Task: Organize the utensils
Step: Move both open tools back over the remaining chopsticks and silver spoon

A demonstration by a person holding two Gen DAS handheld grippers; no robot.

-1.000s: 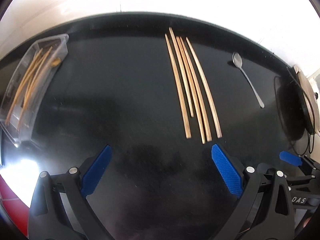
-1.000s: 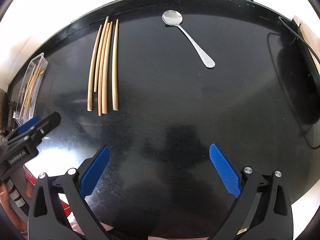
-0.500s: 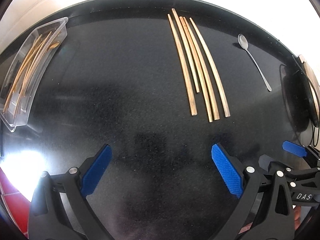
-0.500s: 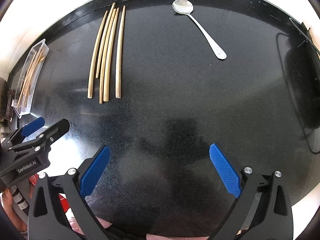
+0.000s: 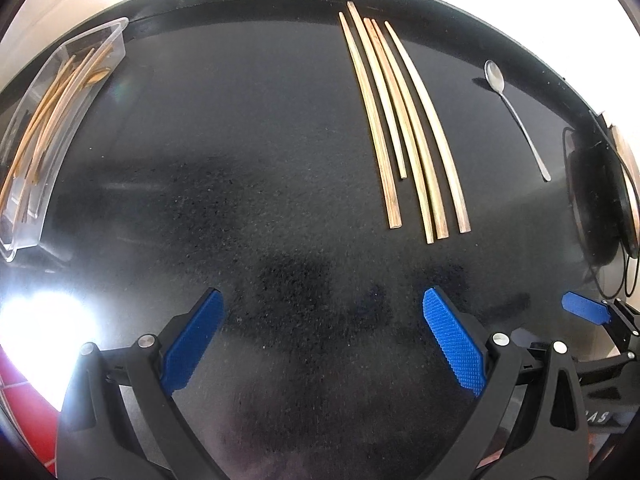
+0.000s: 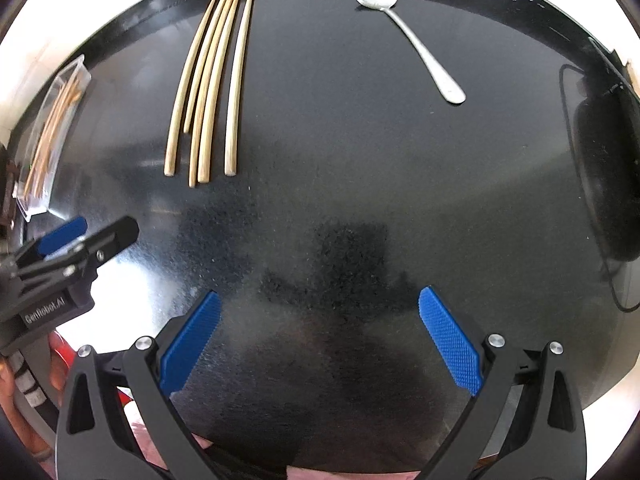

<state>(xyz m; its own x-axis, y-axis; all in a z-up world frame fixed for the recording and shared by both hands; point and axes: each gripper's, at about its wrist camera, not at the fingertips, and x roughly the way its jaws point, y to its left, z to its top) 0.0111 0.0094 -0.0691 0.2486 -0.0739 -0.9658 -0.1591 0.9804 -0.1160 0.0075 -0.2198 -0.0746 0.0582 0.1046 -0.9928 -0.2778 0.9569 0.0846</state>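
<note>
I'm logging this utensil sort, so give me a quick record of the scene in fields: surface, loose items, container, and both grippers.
surface: black table
loose chopsticks: five chopsticks lying side by side
spoon: metal spoon lying alone, right of them
container: clear tray at far left, already holding chopsticks
left gripper: open, empty
right gripper: open, empty

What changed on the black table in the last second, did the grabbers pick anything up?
Nothing was picked up or let go. Only the cameras shifted: both views show the table from a slightly different spot. The left gripper and right gripper stay open and empty. The five chopsticks, the spoon and the clear tray of sticks lie where they were.
</note>
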